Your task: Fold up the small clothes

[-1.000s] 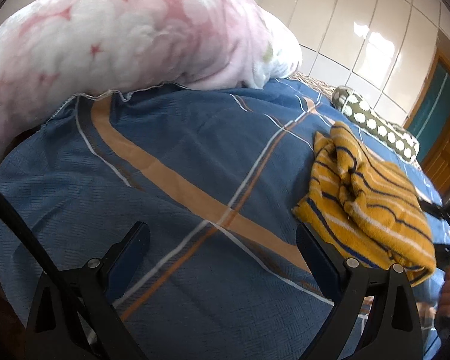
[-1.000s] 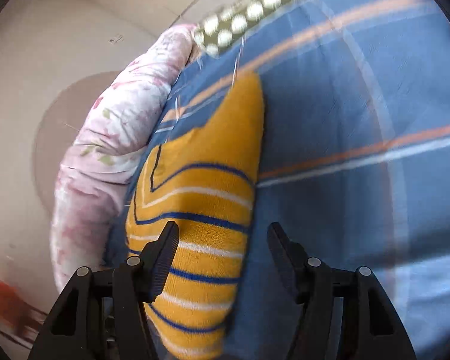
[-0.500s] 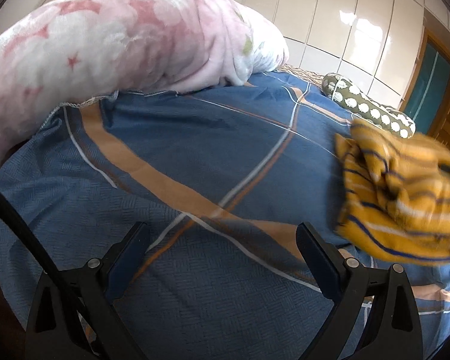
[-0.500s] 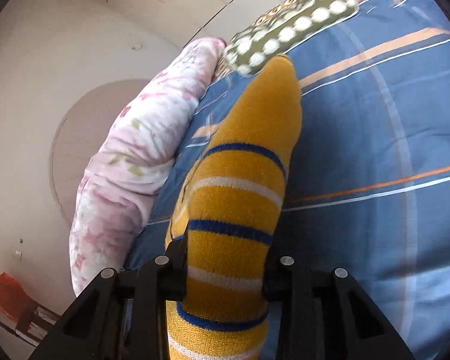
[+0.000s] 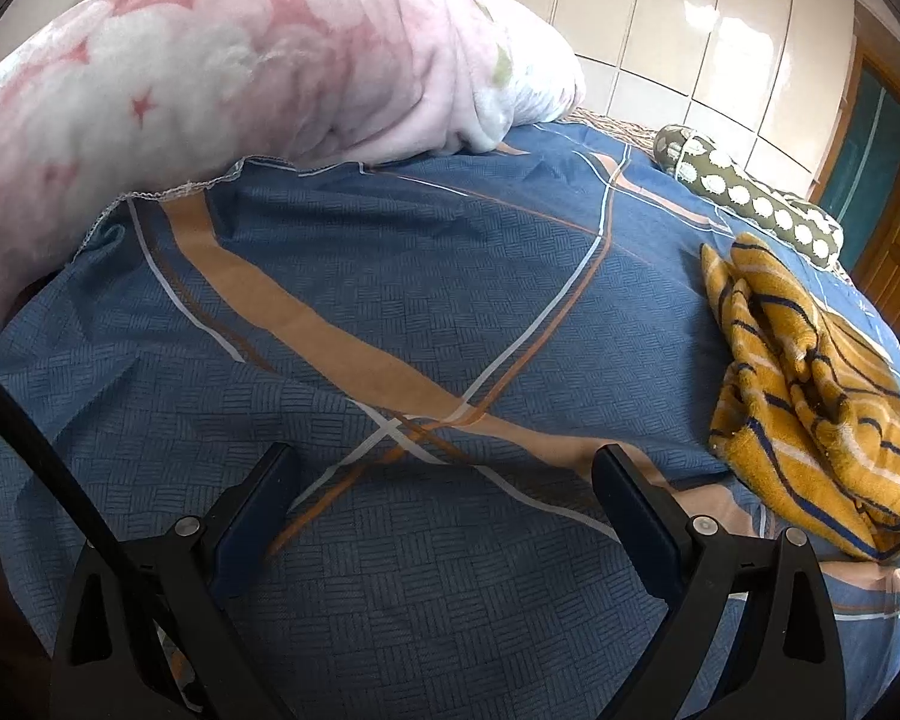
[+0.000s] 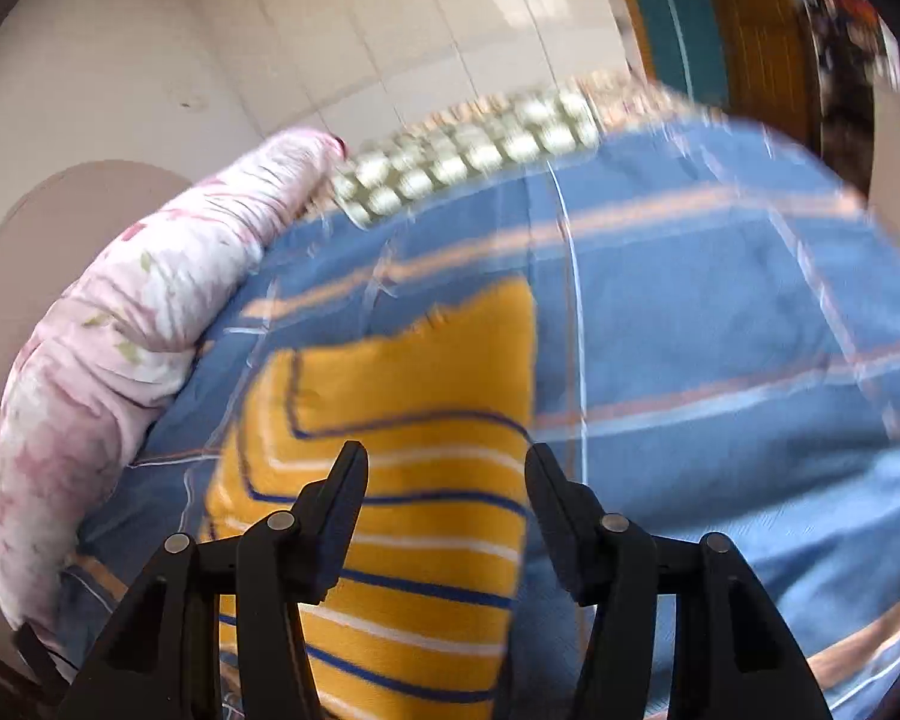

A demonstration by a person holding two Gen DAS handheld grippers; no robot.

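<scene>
The big bed (image 5: 390, 312) has a blue cover, and a pink blanket (image 5: 258, 60) hides its far edge. The yellow striped top (image 5: 810, 396) lies bunched near the right edge. The right view is blurry. The left hand-held gripper (image 5: 444, 480) is wide apart, holding nothing. The right hand-held gripper (image 6: 447, 474) has just been closing, fingers apart above the top, not pinching it.

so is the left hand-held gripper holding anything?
No, the left hand-held gripper stands open over bare bedsheet, and the striped garment lies well off to its right.
</scene>
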